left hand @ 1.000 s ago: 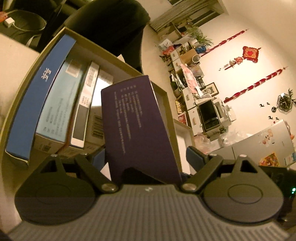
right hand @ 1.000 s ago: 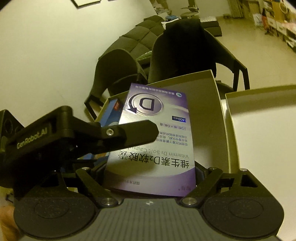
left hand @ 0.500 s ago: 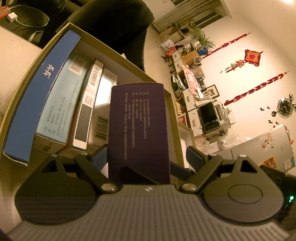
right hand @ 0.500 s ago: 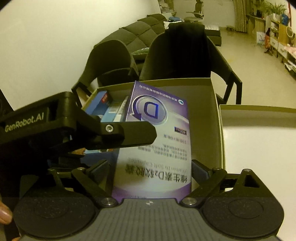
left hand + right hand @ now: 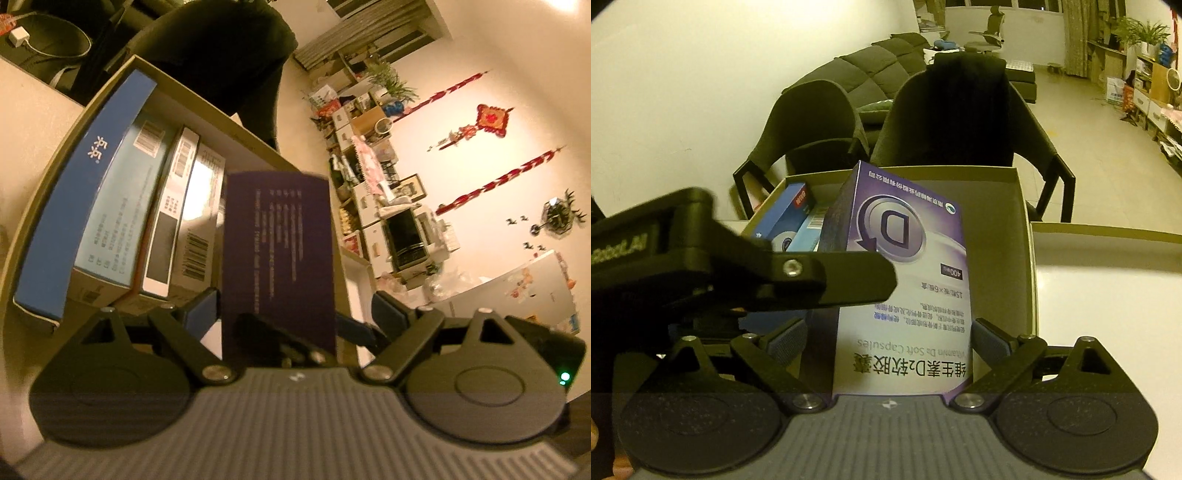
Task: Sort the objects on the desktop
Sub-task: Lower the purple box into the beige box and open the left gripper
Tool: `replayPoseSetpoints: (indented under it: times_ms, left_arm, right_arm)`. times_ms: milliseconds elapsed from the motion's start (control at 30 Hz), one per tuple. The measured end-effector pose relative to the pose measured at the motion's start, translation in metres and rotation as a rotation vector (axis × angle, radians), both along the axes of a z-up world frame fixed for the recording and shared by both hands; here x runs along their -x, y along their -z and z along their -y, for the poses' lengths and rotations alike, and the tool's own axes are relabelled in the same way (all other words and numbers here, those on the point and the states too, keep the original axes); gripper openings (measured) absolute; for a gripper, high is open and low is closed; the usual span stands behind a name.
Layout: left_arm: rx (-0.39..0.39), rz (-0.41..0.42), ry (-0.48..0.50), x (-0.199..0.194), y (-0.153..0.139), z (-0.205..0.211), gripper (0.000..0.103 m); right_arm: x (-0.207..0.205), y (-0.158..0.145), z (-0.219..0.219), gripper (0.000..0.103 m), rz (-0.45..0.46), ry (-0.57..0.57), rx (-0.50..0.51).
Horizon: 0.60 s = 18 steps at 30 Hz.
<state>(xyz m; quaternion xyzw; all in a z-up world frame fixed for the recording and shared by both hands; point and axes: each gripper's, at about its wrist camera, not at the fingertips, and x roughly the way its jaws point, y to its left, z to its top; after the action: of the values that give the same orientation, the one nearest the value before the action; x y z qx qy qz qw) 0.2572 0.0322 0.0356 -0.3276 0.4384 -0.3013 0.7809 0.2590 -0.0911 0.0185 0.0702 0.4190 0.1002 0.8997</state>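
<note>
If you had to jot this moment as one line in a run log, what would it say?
purple vitamin box upright in cardboard tray | right gripper opening, box between | left gripper open | row of boxes beside

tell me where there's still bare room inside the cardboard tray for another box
Free: the tray floor between the purple vitamin box and the right wall. Crowded: the left side, where the blue box and other boxes stand packed together against the left wall.
</note>
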Motion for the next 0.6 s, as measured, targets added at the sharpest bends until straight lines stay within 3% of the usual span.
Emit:
replayPoseSetpoints:
  times_ms: [367,600]
  left_arm:
    - [-0.003,0.019,0.005,0.001,-0.001,0.001,0.089]
    - [-0.026,0.092,-0.031,0.015,-0.016,-0.01,0.093]
  right_arm:
    - [-0.008,-0.001,0.007,0.092,0.046,0.025,0.02]
    - [0.005,-0.012,0.017,0.088,0.06,0.008,0.027]
